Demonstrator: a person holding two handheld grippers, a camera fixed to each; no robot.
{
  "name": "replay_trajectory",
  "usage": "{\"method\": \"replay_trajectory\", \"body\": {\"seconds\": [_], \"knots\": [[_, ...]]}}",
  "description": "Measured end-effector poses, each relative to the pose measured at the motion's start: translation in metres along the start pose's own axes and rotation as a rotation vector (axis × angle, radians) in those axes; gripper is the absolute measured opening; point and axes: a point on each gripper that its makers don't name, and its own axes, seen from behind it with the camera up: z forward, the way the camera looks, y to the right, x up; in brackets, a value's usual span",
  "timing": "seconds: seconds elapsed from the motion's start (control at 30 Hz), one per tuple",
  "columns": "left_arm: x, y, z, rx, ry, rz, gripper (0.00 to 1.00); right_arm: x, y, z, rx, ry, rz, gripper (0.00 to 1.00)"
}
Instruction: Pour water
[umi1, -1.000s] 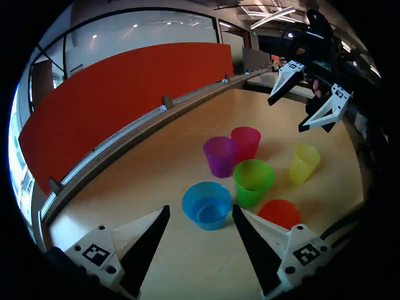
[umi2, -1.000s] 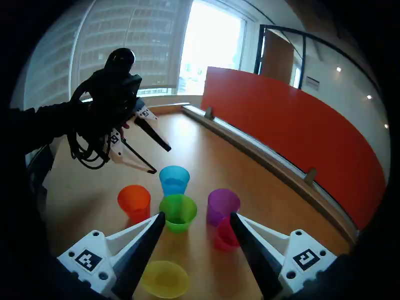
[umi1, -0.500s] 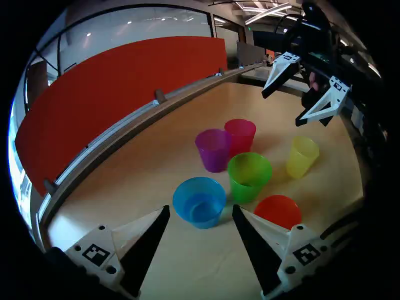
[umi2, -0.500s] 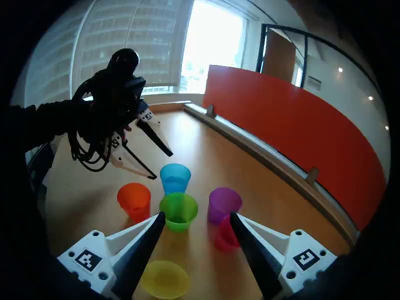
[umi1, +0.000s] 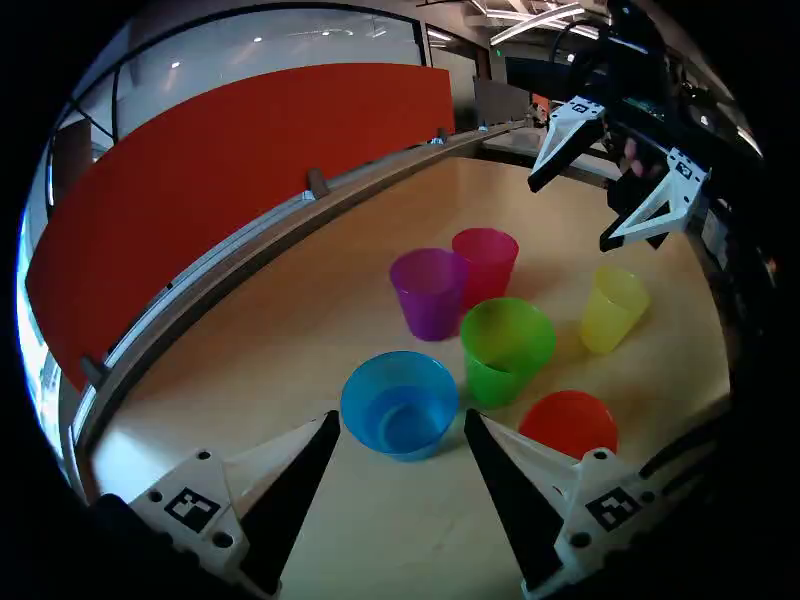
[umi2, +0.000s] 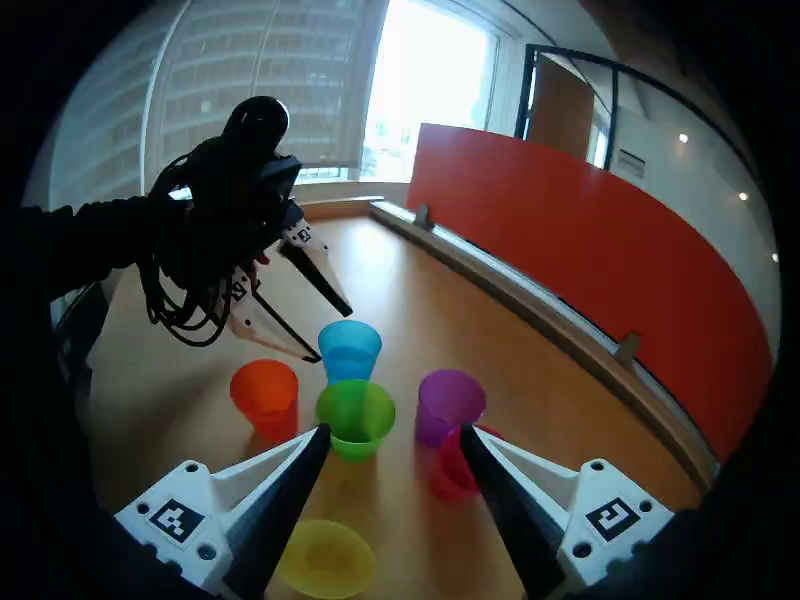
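The left gripper (umi1: 400, 415) has its fingers spread wide with nothing between them, and over the last second it has eased forward and down. The blue cup (umi1: 400, 405) now sits larger at 6 o'clock in the left gripper view, framed by the two black fingertips but not yet touched. In the right gripper view, those tips have come in from well apart to just beside the cup's rim. I take this as the approach to a grasp: blue looks like the cup to be lifted and poured, and a darker pool at its bottom suggests a little water.

The right gripper (umi2: 394, 430) is also spread and empty, hanging above the yellow cup (umi2: 327, 558).

All six cups are thin, translucent, glossy plastic tumblers, tapered toward the base. From the blue one, the green cup (umi1: 507, 345) stands at 2 o'clock. The purple cup (umi1: 430, 290) and pink cup (umi1: 485, 260), touching or nearly so, stand at 12 to 1. The orange cup (umi1: 568, 420) is at 3. The tabletop (umi1: 300, 330) is smooth pale wood with a soft sheen.
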Motion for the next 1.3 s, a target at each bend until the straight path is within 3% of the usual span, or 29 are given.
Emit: {"method": "replay_trajectory", "body": {"seconds": [0.63,1.3], "knots": [[-0.005,-0.003,0.025,-0.016,-0.023,-0.012,0.93,-0.006,0.0,0.004,0.004,-0.012,-0.005,1.0],[-0.005,-0.001,0.039,-0.017,-0.028,-0.02,0.93,-0.01,0.002,0.003,-0.002,-0.015,-0.004,1.0]]}}
